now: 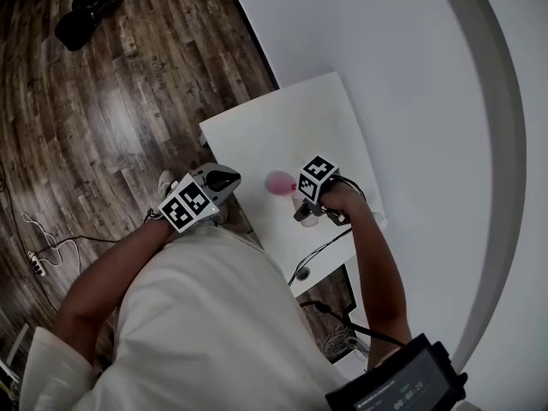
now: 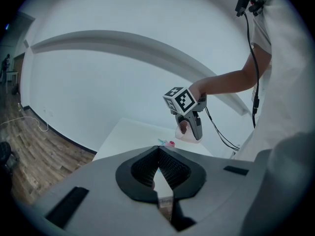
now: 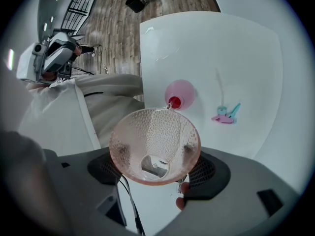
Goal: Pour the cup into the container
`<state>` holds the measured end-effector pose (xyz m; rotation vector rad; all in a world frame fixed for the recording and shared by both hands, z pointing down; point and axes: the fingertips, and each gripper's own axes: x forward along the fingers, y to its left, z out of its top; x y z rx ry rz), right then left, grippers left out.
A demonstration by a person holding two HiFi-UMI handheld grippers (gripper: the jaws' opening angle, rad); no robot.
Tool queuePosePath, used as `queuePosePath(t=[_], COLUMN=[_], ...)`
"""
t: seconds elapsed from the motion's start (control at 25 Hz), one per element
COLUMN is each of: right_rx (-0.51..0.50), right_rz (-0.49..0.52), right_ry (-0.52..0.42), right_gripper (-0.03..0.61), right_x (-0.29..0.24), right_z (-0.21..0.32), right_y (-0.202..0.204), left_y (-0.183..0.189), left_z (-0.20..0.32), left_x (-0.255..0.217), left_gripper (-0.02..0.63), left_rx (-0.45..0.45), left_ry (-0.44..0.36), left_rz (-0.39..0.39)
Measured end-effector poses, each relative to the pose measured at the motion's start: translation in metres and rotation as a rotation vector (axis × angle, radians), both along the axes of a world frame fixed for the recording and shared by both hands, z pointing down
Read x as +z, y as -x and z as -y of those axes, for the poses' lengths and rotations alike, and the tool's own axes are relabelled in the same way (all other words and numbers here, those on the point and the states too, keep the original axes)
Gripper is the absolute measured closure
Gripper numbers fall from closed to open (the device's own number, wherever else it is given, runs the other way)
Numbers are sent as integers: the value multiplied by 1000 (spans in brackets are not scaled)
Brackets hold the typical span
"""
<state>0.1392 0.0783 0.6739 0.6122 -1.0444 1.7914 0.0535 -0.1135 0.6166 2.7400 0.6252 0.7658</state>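
Note:
My right gripper (image 3: 156, 167) is shut on a clear pink dimpled cup (image 3: 155, 146), tipped forward with its mouth facing the camera. The cup's rim hangs just over a small pink container (image 3: 183, 91) on the white table (image 3: 221, 48), and something red (image 3: 174, 102) shows at the container's near edge. In the head view the cup (image 1: 304, 205) and right gripper (image 1: 308, 208) sit beside the container (image 1: 279, 182) near the table's front. My left gripper (image 1: 224, 178) hovers off the table's left edge, jaws shut and empty (image 2: 158, 154). It looks toward the right gripper (image 2: 189, 124).
A small pink and teal object (image 3: 225, 115) lies on the table right of the container. Wooden floor (image 1: 103, 101) spreads to the left, with a dark bag (image 1: 86, 11) far off. A cable (image 1: 321, 251) runs over the table's near edge.

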Motion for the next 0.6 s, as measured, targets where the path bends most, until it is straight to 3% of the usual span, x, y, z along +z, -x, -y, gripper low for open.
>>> queuePosePath(t=[0.6], right_rx=[-4], right_rz=[18], right_ry=[28], right_gripper=[213], right_x=[1], right_z=[-5], right_y=[-1], left_y=[-1], left_z=[1], left_x=[2], left_gripper=[603], left_rx=[-4], left_ry=[3], left_rz=[3])
